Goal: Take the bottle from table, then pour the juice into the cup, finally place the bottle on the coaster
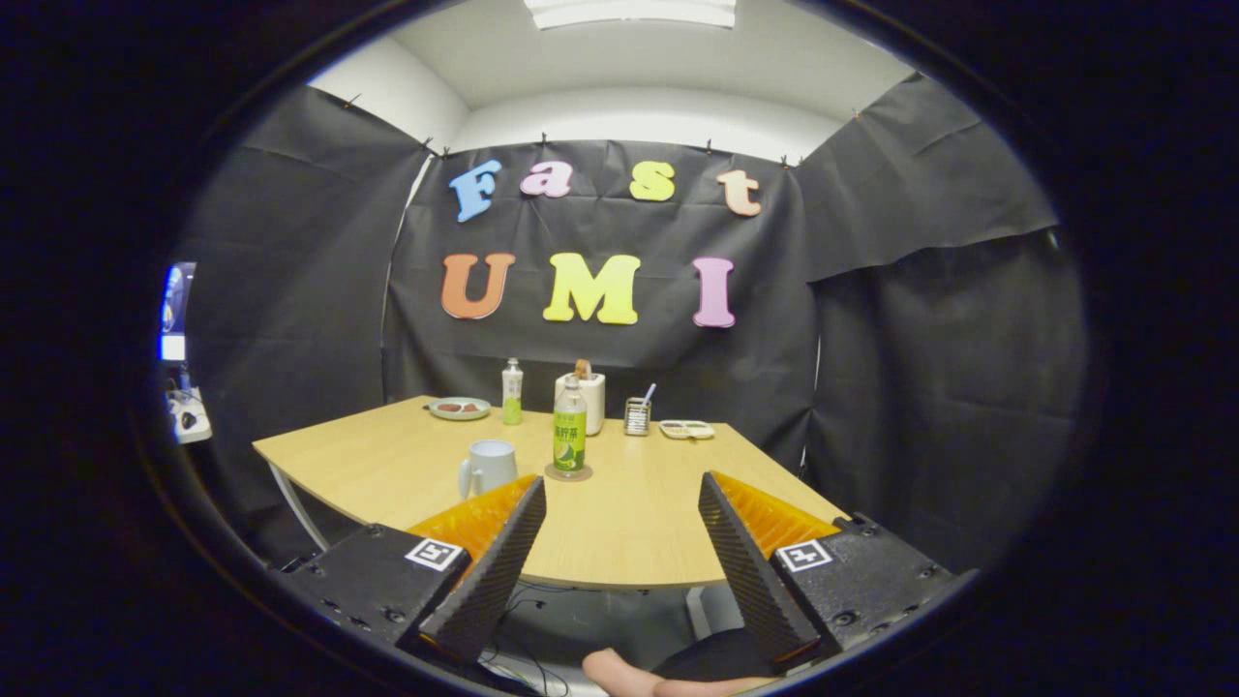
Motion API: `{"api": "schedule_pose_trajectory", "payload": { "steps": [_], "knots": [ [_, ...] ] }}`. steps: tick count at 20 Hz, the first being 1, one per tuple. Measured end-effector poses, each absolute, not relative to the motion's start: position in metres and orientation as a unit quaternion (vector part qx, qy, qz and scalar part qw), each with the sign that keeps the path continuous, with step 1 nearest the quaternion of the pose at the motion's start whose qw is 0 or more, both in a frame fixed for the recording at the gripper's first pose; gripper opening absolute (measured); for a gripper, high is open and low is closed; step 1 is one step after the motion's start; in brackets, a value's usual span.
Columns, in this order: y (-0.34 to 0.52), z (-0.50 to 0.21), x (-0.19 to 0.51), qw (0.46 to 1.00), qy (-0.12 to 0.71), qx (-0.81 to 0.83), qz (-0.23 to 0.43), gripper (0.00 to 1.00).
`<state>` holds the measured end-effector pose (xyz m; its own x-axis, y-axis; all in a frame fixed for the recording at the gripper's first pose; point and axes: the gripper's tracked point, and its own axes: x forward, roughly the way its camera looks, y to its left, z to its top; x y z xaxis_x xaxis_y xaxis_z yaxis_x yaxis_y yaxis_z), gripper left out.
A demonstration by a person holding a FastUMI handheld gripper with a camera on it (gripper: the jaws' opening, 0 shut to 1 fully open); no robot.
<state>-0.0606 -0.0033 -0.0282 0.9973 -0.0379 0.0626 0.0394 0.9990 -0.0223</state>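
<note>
A clear juice bottle (569, 426) with a green label stands upright on a round coaster (568, 473) near the middle of the wooden table (619, 523). Just left of it sits a white cup (487, 467) with its handle turned left. My gripper (621, 499) is open, held back over the table's near edge, with nothing between its fingers. The bottle and the cup lie well beyond the fingertips, the cup just past the left finger.
At the table's far side stand a second green-labelled bottle (512, 392), a plate (459, 408), a white container (587, 400), a small metal holder (637, 415) and a shallow tray (686, 429). A person's hand (639, 680) shows below the fingers. Black cloth walls enclose the booth.
</note>
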Motion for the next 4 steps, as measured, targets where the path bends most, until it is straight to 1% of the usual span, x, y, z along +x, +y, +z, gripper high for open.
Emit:
{"api": "schedule_pose_trajectory", "payload": {
  "steps": [4],
  "knots": [
    [-0.002,-0.0338,-0.0583,0.999,-0.025,-0.02,-0.019,1.0]
  ]
}}
